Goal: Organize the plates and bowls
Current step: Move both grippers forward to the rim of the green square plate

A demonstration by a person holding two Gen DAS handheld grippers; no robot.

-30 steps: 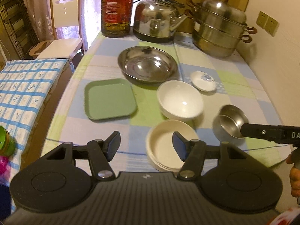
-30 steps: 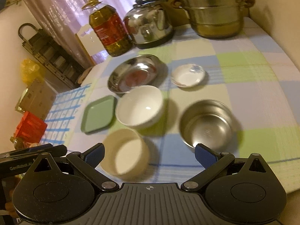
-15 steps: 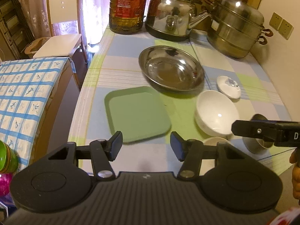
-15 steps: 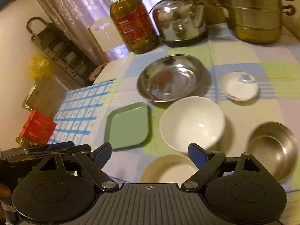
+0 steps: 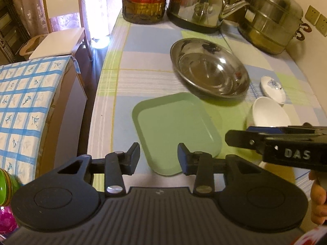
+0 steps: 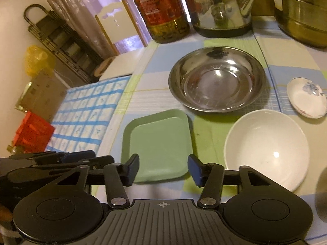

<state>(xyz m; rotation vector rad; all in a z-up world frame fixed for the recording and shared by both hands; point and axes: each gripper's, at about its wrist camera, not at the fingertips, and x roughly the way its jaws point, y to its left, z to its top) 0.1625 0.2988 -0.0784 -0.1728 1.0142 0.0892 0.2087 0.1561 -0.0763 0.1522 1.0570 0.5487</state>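
Note:
A square green plate (image 5: 175,130) (image 6: 158,143) lies on the checked tablecloth, its near edge right in front of both grippers. My left gripper (image 5: 159,159) is open and empty above that edge. My right gripper (image 6: 163,168) is open and empty over the same edge; it shows from the side in the left wrist view (image 5: 276,147). Behind the plate sit a wide steel plate (image 5: 209,67) (image 6: 216,79), a white bowl (image 5: 267,115) (image 6: 265,148) and a small white saucer with a blue flower (image 5: 272,88) (image 6: 306,97).
An oil bottle (image 5: 145,0) (image 6: 161,10), a steel kettle (image 5: 200,2) (image 6: 218,6) and a stacked steamer pot (image 5: 271,18) stand along the table's back. The table's left edge drops to a white chair (image 5: 59,38) and a blue-checked surface (image 5: 28,102). A steel rim (image 6: 321,196) shows at right.
Both grippers have moved left and forward, onto the green plate's near edge. The cream bowl and the small steel bowl have dropped out of view. Both jaws stay open.

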